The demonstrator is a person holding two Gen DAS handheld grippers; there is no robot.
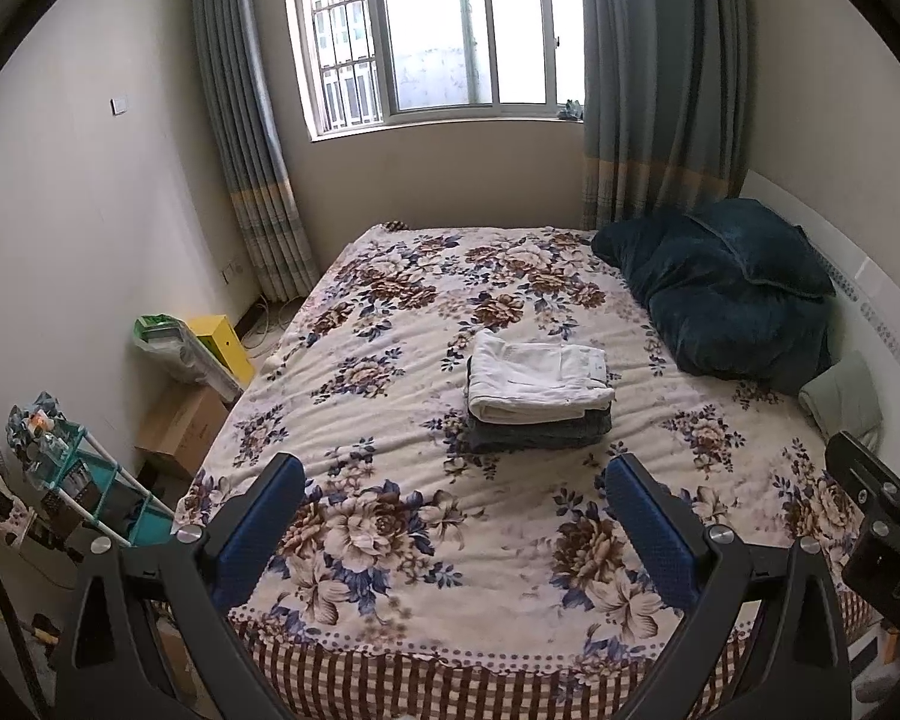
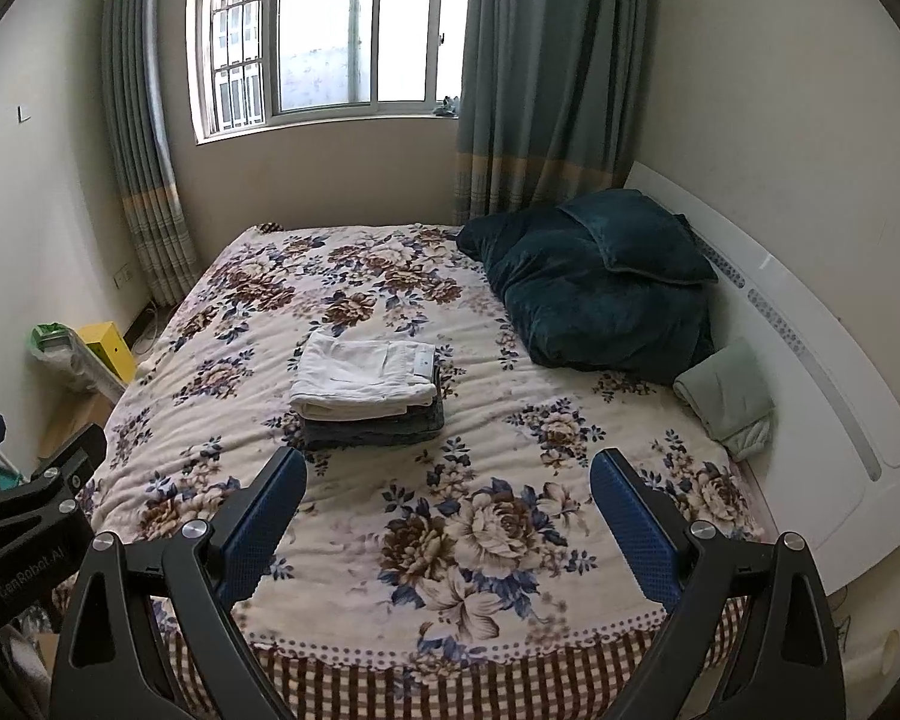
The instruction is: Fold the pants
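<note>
Looking along my left tongs (image 1: 453,477), I see both blue pads (image 1: 258,525) spread wide apart with nothing between them; the tongs are open and held above the near end of the bed (image 1: 390,540). White pants (image 1: 537,383) lie folded near the middle of the floral bedspread, stacked on top of a folded dark grey garment (image 1: 540,429). The stack is well apart from the tongs. A dark teal quilt (image 1: 726,294) is bunched at the right, against the headboard (image 1: 870,300), with a pale green cloth (image 1: 846,399) just beside it. My right tongs (image 1: 876,516) show at the right edge of this view. Boxes (image 1: 180,426) and a rack (image 1: 90,480) stand on the floor at the left.

Looking along my right tongs (image 2: 447,474), I see the pads (image 2: 636,531) likewise set wide apart and gripping nothing; these tongs are open above the near end of the bed (image 2: 510,540). The pants (image 2: 366,381) sit on the grey garment (image 2: 372,429), ahead and slightly left of the tongs. The quilt (image 2: 594,282) lies at the right, the green cloth (image 2: 726,393) beside the headboard (image 2: 810,360). My left tongs (image 2: 30,480) appear at the left edge. A window (image 2: 330,30) with curtains (image 2: 546,72) fills the far wall.
</note>
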